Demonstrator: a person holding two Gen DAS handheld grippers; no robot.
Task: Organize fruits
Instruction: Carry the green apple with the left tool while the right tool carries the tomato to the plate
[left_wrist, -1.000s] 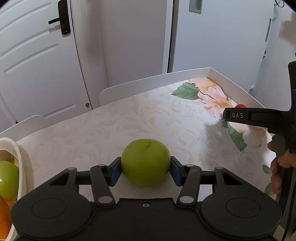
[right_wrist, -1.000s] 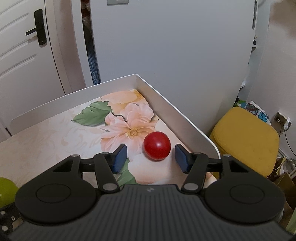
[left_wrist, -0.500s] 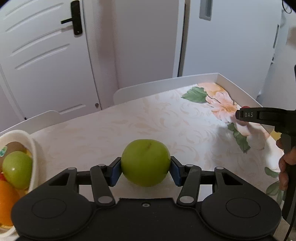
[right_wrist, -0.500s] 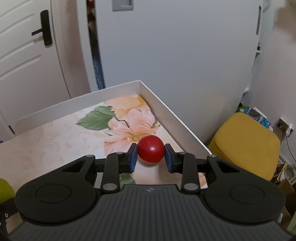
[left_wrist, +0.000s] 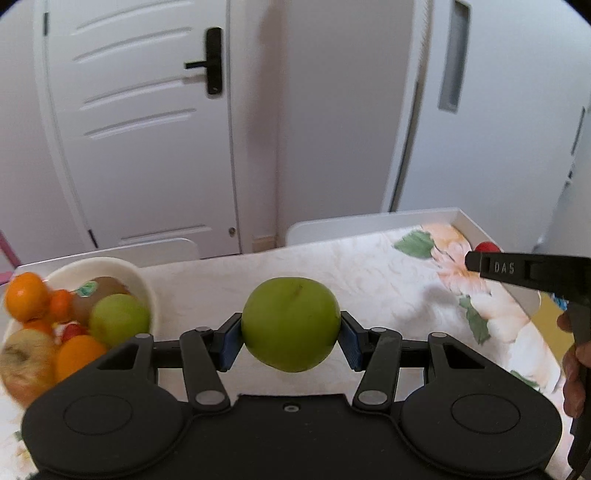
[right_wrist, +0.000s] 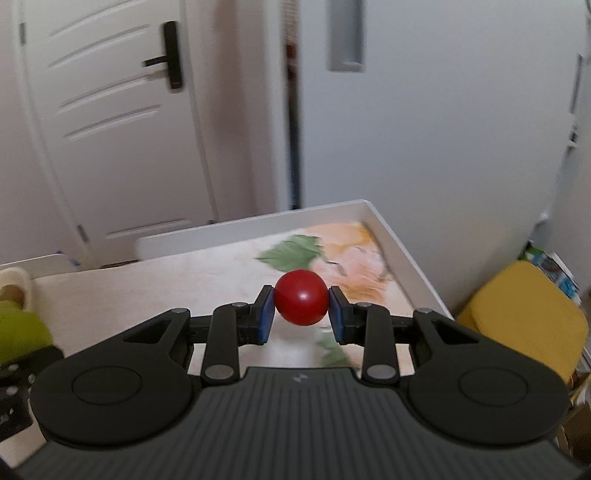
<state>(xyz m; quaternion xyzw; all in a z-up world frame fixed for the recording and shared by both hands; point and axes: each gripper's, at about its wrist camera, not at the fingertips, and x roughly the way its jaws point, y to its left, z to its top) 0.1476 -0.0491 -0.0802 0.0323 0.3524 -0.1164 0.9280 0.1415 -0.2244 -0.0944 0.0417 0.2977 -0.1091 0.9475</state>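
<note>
Above the floral-patterned surface (left_wrist: 369, 266), both tools carry fruit, so the step in hand looks like the carry phase of sorting: pickup is done and delivery is not. The left tool (left_wrist: 290, 341) has its blue pads pressed against the two sides of a green apple (left_wrist: 290, 325), which hangs clear of the surface with nothing under it. The right tool (right_wrist: 301, 309) pinches a small red fruit (right_wrist: 301, 302), perhaps a tomato, between its pads, also lifted off the surface near the flower print at the far right corner. A white bowl (left_wrist: 144, 284) sits at the left end of the surface and already holds oranges, another green apple and other fruit, heaped close to its rim. It seems the likely destination, though the task sentence does not name one. The next move probably calls for swinging the left tool over the bowl and lowering the apple onto a stable spot before letting the pads part, since the pile is crowded and a round fruit could roll off. The right tool has further to travel across the surface and would do well to wait its turn, so the two tools do not meet over the bowl.
</note>
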